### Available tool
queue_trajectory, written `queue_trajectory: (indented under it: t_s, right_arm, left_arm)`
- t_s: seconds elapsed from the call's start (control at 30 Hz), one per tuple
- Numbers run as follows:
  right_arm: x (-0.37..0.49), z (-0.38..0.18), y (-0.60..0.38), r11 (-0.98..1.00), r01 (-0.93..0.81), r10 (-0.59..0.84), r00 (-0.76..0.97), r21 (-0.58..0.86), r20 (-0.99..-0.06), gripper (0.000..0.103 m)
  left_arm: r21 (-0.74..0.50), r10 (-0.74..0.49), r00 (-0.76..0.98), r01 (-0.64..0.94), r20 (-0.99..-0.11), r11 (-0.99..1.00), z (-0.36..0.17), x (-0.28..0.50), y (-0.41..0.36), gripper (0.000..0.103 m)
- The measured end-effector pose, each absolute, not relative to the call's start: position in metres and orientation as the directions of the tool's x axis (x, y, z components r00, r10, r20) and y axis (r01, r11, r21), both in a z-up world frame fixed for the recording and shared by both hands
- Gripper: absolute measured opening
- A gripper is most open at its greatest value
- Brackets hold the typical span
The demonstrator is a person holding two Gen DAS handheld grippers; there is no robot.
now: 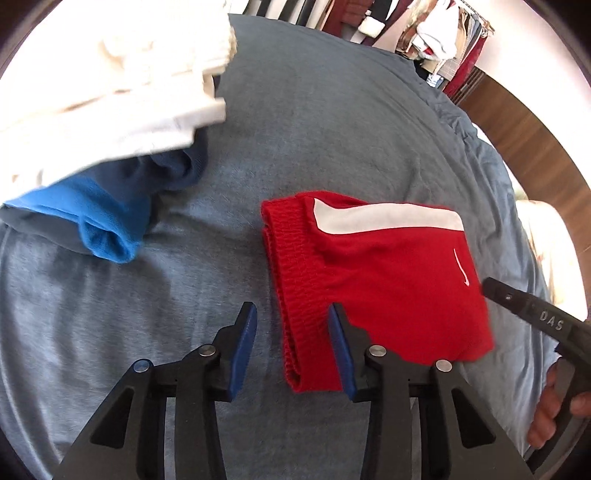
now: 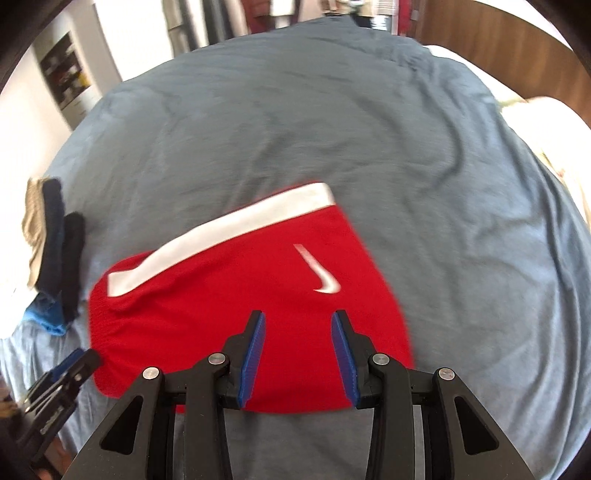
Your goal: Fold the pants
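Red shorts [image 1: 380, 280] with a white stripe and a small white swoosh lie folded into a compact rectangle on the grey-blue bedspread [image 1: 314, 140]. My left gripper [image 1: 291, 314] is open and empty, hovering over the waistband edge at the shorts' left side. My right gripper [image 2: 298, 319] is open and empty, just above the near part of the shorts [image 2: 240, 314]. The right gripper also shows at the right edge of the left wrist view [image 1: 491, 290]. The left gripper shows at the lower left of the right wrist view [image 2: 86, 360].
A pile of white, navy and bright blue clothes [image 1: 103, 140] lies at the left of the bed; it shows as a stack [image 2: 51, 251] in the right wrist view. A wooden headboard [image 1: 524, 140] and white pillow [image 1: 550, 251] are at right. Hanging clothes [image 1: 436, 33] are beyond the bed.
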State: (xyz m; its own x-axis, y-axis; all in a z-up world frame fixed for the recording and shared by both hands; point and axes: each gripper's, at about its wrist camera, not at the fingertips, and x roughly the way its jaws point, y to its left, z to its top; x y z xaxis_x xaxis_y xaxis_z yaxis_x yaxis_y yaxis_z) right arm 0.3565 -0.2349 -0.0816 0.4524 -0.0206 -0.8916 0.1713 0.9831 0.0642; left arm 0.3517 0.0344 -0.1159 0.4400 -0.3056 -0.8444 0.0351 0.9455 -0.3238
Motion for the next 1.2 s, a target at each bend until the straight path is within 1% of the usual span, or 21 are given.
queue_trajectory:
  t_s: [0.2,0.3,0.47,0.67,0.83,0.9,1.0,1.07,1.13,1.17,1.2]
  right_arm:
    - [0.367,-0.098,-0.205,0.996,0.079,0.004,0.450,0.044,-0.893,0.038]
    - [0.371,-0.111,-0.201,0.997,0.068,0.006,0.419,0.038,-0.908,0.038]
    - [0.372,-0.135,-0.207,0.996,0.089,-0.021,0.356,0.012,-0.934,0.038]
    - [0.372,-0.141,-0.213,0.996,0.086,-0.027,0.350,0.004,-0.936,0.038]
    - [0.372,-0.141,-0.214,0.995,0.094,-0.016,0.356,0.019,-0.934,0.038]
    - [0.372,-0.142,-0.214,0.995,0.093,-0.015,0.357,0.020,-0.934,0.038]
    - [0.371,-0.142,-0.215,0.995,0.096,-0.014,0.357,0.022,-0.934,0.038]
    - [0.371,-0.143,-0.217,0.995,0.100,-0.012,0.357,0.025,-0.934,0.038]
    - [0.372,-0.142,-0.217,0.994,0.105,-0.009,0.356,0.031,-0.934,0.038]
    - [0.372,-0.142,-0.217,0.994,0.107,-0.006,0.357,0.035,-0.934,0.038]
    - [0.371,-0.141,-0.218,0.993,0.109,-0.004,0.357,0.038,-0.934,0.038]
  left_arm:
    - [-0.382,-0.345,0.421,-0.006,-0.839,0.924,-0.135,0.359,0.037,0.037]
    - [-0.419,-0.369,0.408,-0.037,-0.835,0.907,-0.147,0.360,0.039,0.037]
    - [-0.413,-0.368,0.408,-0.025,-0.835,0.910,-0.156,0.361,0.035,0.037]
    - [-0.418,-0.371,0.418,-0.023,-0.829,0.908,-0.166,0.366,0.029,0.039]
    - [-0.425,-0.376,0.422,-0.024,-0.825,0.905,-0.168,0.370,0.028,0.038]
    - [-0.444,-0.397,0.408,-0.024,-0.822,0.896,-0.167,0.372,0.031,0.035]
    - [-0.475,-0.423,0.388,-0.046,-0.819,0.879,-0.164,0.376,0.035,0.032]
    - [-0.476,-0.427,0.379,-0.042,-0.821,0.878,-0.159,0.377,0.037,0.026]
    - [-0.478,-0.431,0.380,-0.034,-0.819,0.878,-0.152,0.377,0.037,0.023]
    - [-0.478,-0.431,0.385,-0.029,-0.816,0.878,-0.147,0.376,0.036,0.018]
    - [-0.477,-0.433,0.387,-0.022,-0.814,0.879,-0.143,0.376,0.035,0.017]
